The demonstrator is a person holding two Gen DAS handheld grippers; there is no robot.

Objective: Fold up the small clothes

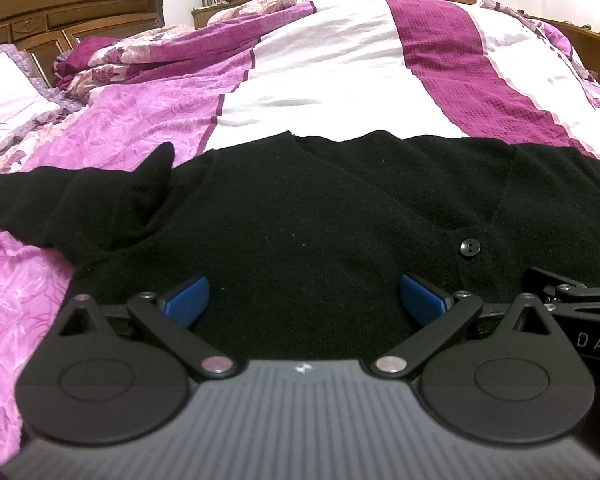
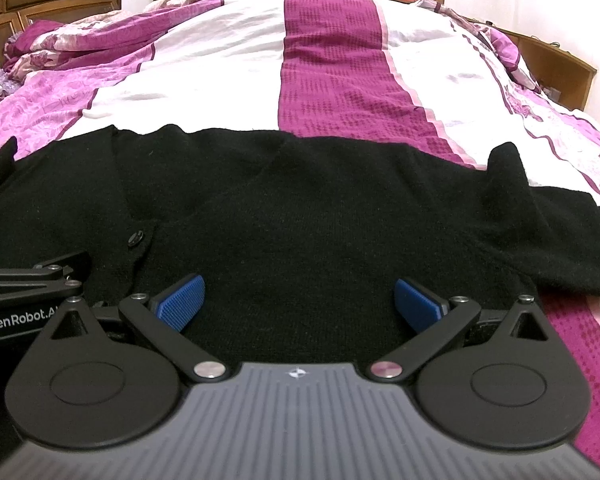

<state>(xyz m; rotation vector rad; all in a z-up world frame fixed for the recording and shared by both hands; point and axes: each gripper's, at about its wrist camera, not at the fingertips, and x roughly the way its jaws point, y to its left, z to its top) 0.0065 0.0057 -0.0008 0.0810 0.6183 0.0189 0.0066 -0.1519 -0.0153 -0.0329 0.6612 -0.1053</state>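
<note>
A small black knit cardigan (image 1: 300,208) lies spread flat, front up, across the bed; it also fills the right wrist view (image 2: 319,208). Its black button (image 1: 469,247) shows near the front opening, seen too in the right wrist view (image 2: 136,238). One sleeve (image 1: 60,204) runs out left with a peaked fold; the other sleeve (image 2: 539,224) runs out right. My left gripper (image 1: 303,302) is open, blue pads over the lower left half of the cardigan. My right gripper (image 2: 300,304) is open over the lower right half. Neither holds cloth.
The bed cover (image 1: 339,72) is white with magenta stripes and pink flowers. A wooden headboard (image 1: 60,20) and pillow (image 1: 8,96) are at the left. A bunched quilt (image 1: 140,60) lies at the back left. Each gripper shows at the other view's edge.
</note>
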